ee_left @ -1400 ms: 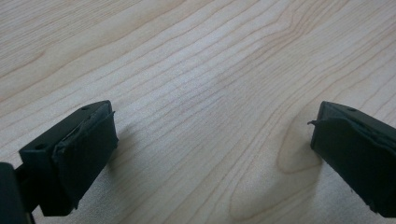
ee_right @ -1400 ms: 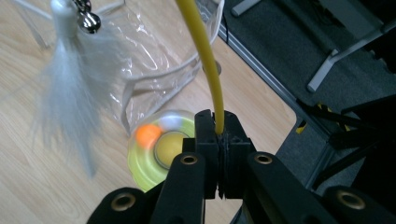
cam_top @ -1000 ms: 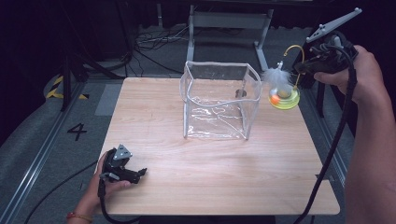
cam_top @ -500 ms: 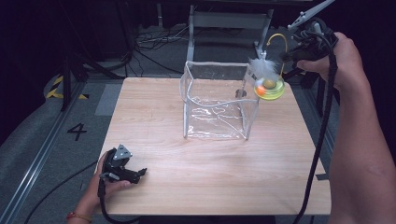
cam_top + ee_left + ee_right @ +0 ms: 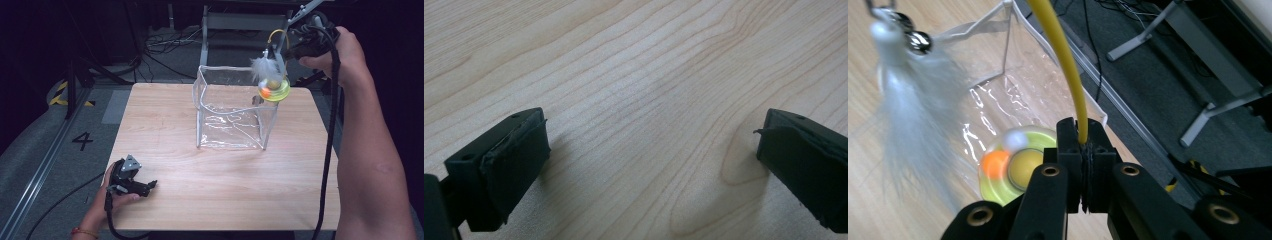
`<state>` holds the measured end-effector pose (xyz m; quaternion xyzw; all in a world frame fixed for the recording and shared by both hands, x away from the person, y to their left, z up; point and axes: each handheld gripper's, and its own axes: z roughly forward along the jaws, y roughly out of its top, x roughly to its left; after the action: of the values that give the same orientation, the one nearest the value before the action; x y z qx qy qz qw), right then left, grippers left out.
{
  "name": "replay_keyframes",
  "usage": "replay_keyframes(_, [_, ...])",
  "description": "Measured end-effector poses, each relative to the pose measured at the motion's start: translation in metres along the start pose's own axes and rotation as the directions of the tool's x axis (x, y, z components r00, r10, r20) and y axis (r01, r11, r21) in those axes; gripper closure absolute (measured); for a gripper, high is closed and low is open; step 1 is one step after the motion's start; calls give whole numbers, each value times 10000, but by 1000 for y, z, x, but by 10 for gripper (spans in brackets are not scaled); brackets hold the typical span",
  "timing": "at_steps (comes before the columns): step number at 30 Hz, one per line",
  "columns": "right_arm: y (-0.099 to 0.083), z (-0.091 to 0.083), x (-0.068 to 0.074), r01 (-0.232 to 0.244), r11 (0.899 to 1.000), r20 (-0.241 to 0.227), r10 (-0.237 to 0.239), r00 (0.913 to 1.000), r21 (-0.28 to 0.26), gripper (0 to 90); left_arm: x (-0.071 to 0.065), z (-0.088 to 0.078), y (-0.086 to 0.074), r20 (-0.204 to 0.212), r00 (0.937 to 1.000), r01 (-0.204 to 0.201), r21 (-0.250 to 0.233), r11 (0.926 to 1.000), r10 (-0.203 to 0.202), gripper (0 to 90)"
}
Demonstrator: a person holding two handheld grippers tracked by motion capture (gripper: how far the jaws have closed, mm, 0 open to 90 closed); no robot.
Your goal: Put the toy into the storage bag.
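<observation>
Wooden table [image 5: 649, 75] between left gripper's [image 5: 649, 165] wide-apart jaws.

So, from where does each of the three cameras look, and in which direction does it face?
High view: fixed above the person's side, facing forward and down on the table; both forearms, the left gripper and the right gripper show.
Left gripper view: rides the left gripper, facing bare tabletop between its open jaws.
Right gripper view: rides the right gripper, shut on the toy's yellow wire, looking down on the clear box.
Shared: high and right gripper views both show the feather toy and the clear box.
</observation>
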<state>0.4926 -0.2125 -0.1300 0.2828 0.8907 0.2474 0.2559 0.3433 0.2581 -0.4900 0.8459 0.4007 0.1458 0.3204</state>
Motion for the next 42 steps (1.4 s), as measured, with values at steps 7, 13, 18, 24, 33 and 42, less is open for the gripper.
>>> replay_keyframes(7, [11, 20, 7, 22, 10000, -165, -24, 9999, -86, 887, 0, 0, 0, -6, 10000, -11, 2, 10000, 11, 7])
replay_keyframes(13, [14, 52, 17, 96, 9999, -434, -91, 9990, 120, 887, 0, 0, 0, 2, 10000, 4, -5, 10000, -4, 7])
replay_keyframes(18, [9, 83, 27, 200, 9993, -786, -174, 9968, 317, 886, 0, 0, 0, 27, 10000, 2, 17, 10000, -2, 7])
replay_keyframes(24, [-3, 108, 36, 189, 9985, -1172, -129, 9930, 505, 886, 0, 0, 0, 9, 10000, -28, 10, 10000, 28, 7])
replay_keyframes(33, [-21, 136, 46, 300, 9937, -1526, -132, 9882, 1080, 885, 0, 0, 0, 11, 10000, -35, 12, 10000, 35, 7])
replay_keyframes(42, [-34, 143, 46, 260, 9866, -1769, 29, 9842, 1609, 883, 0, 0, 0, -3, 10000, -16, 7, 10000, 16, 7])
